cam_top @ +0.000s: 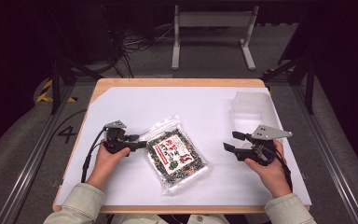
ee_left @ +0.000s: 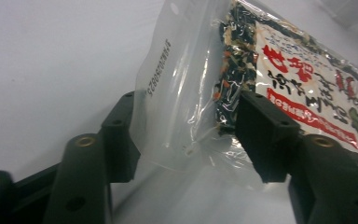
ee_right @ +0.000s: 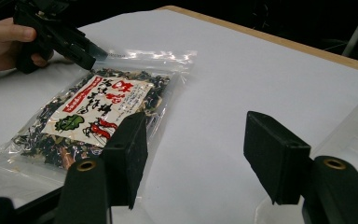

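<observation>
Left gripper is what we are watching first: its jaws are standing apart on either side of the clear top corner of the seaweed packet, and we are not seeing the pads pressing on the film. We are judging the corner is the target because the flat, empty seal offers a thin edge to pinch, while the filled middle is bulky. The packet is lying flat on the white sheet near the table's centre, tilted, between the two hands.

Right gripper is hovering with its jaws apart and nothing between them, well clear of the packet's right side, probably waiting. A clear plastic container is standing beyond it, near the sheet's far right corner.

From the left gripper view we are reading the printed code on the packet's clear strip, hidden from above. From the right gripper view we are seeing the left gripper's tips at the packet's far corner.
</observation>
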The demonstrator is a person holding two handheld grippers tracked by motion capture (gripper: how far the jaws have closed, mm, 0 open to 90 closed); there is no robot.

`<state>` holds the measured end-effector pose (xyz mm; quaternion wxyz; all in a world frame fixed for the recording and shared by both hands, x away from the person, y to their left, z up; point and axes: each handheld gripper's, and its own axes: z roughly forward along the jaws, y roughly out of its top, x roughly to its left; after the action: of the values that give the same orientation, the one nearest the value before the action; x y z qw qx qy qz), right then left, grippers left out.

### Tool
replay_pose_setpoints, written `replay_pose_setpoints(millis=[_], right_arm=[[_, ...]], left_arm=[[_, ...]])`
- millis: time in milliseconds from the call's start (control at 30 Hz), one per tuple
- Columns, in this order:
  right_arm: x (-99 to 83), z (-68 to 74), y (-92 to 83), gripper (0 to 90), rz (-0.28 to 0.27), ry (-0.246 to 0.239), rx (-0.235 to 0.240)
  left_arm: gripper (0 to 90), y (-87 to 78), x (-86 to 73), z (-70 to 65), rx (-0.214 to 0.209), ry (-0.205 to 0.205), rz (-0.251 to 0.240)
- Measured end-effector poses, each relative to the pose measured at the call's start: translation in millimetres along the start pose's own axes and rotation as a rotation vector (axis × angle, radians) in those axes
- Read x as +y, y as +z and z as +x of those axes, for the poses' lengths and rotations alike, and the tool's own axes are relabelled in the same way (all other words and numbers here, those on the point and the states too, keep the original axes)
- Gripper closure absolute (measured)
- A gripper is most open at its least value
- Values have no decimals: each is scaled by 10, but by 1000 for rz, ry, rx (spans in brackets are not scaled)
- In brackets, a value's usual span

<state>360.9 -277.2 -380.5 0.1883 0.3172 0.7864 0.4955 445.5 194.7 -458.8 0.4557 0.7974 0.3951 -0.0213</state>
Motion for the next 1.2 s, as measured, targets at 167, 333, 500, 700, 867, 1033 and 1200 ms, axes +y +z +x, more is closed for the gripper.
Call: replay_pose_setpoints(millis=[167, 333, 500, 700, 867, 1033, 1200], right_arm=[[1, 7, 5, 411, 4, -7, -17], [7, 23, 8, 411, 8, -16, -22], [10, 21, 4, 411, 8, -23, -25], [11, 20, 0, 411, 6, -24, -24], [12, 20, -4, 422, 6, -22, -22], [14, 25, 2, 430, 9, -22, -18], [29, 33, 2, 439, 5, -16, -8]], left_arm=[[559, -20, -3, 25, -19, -23, 17], [674, -38, -4, 27, -30, -28, 36], [868, -58, -9, 19, -14, -10, 35], [893, -76, 8, -48, 22, 40, 35], [894, -104, 23, -92, 40, 63, 14], [895, -220, 80, -157, 7, 78, -74], [896, -380, 162, -264, -15, 101, -150]])
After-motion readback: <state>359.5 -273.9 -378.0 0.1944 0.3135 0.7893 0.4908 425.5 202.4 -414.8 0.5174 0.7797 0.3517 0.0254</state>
